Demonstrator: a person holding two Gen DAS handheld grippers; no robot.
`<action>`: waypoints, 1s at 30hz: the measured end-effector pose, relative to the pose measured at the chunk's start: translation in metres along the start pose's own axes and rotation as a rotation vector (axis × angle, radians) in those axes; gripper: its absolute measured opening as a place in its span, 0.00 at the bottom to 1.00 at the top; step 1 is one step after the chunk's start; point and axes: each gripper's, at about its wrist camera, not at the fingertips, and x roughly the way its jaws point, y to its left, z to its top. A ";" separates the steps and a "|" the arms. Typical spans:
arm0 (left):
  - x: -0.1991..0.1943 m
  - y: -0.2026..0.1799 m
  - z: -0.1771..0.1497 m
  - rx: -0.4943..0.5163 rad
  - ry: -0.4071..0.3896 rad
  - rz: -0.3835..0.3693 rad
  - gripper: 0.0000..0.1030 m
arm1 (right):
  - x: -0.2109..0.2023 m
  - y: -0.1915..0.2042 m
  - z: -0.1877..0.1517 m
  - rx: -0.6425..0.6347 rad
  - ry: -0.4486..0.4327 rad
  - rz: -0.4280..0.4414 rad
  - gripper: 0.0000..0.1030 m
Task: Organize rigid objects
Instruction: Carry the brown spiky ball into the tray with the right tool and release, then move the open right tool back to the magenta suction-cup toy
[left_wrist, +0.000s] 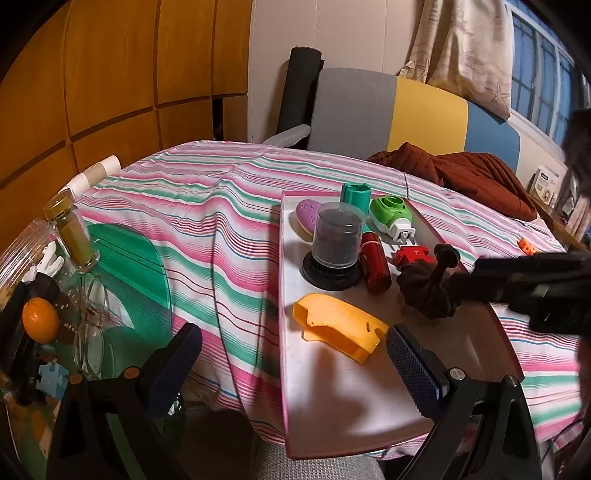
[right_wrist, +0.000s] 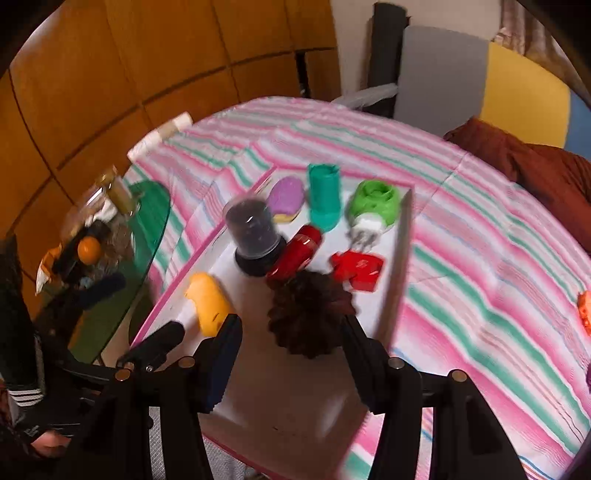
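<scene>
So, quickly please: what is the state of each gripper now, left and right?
Left gripper: open, holding nothing; the orange piece lies between its fingers, untouched.
Right gripper: cannot be told whether its fingers grip the dark brown object.

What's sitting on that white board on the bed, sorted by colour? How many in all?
Red: 2, the red cylinder and the red puzzle piece
Green: 2, the teal holder and the green plug-in
Purple: 1, the purple oval
Orange-yellow: 1, the orange cover
Dark: 2, the clear-domed black case and the dark brown ruffled piece
Total: 8
</scene>
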 end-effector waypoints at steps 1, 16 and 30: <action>0.000 -0.001 0.000 0.003 -0.001 -0.004 0.98 | -0.005 -0.005 0.000 0.012 -0.012 -0.012 0.54; -0.009 -0.050 0.004 0.155 -0.022 -0.078 0.98 | -0.046 -0.116 -0.031 0.224 -0.008 -0.240 0.54; -0.020 -0.119 0.010 0.303 -0.029 -0.193 0.98 | -0.060 -0.207 -0.063 0.233 0.060 -0.488 0.54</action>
